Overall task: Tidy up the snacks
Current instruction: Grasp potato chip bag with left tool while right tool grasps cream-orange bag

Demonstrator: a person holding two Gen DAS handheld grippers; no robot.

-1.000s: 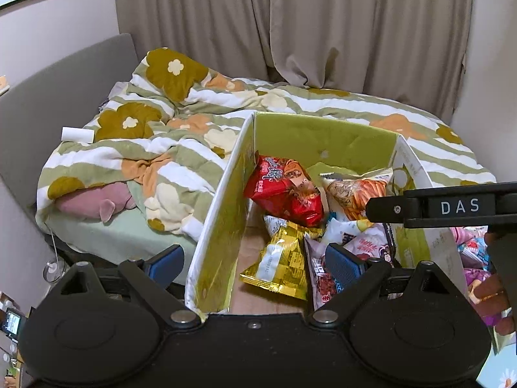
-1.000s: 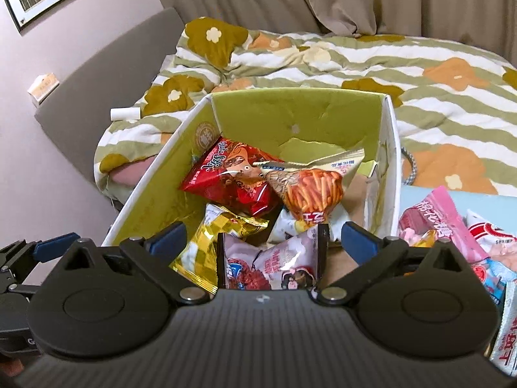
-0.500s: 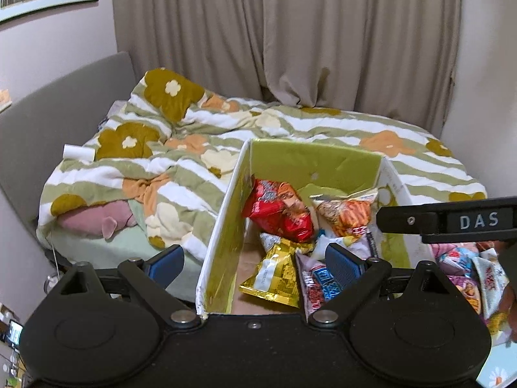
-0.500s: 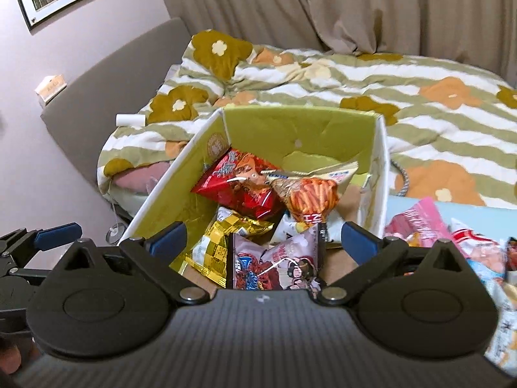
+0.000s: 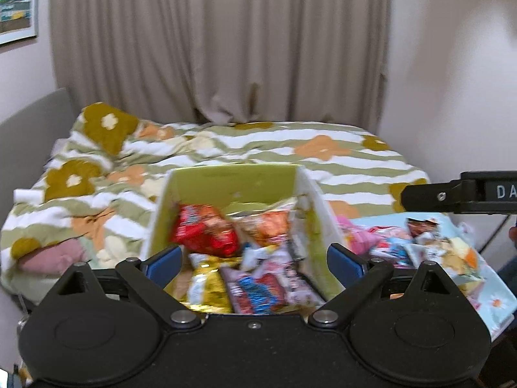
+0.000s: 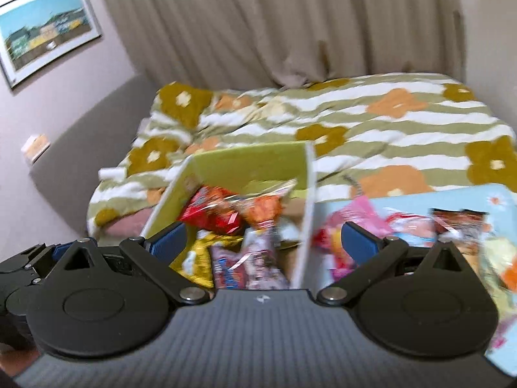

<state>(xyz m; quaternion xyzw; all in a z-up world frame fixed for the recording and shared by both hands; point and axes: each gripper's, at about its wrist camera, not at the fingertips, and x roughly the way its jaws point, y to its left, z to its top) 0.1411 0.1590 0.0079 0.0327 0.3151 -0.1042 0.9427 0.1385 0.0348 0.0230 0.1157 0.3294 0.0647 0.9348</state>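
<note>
A cardboard box with green inner walls stands in front of the bed and holds several snack bags. Among them are a red bag, an orange bag and a gold bag. My left gripper hovers open above the box's near end, nothing between its blue pads. In the right wrist view the same box lies below my right gripper, also open with nothing in it. Loose snack packets lie on a light blue mat to the right of the box. Both views are motion-blurred.
A bed with a green-striped flowered duvet fills the space behind the box. Beige curtains hang behind it, and a grey headboard is at left. The right gripper's black body reaches in at the right. The left gripper's body shows at lower left.
Both grippers have pulled back and risen away from the box, so more of the curtains and the mat shows. The snacks in the box lie as before.
</note>
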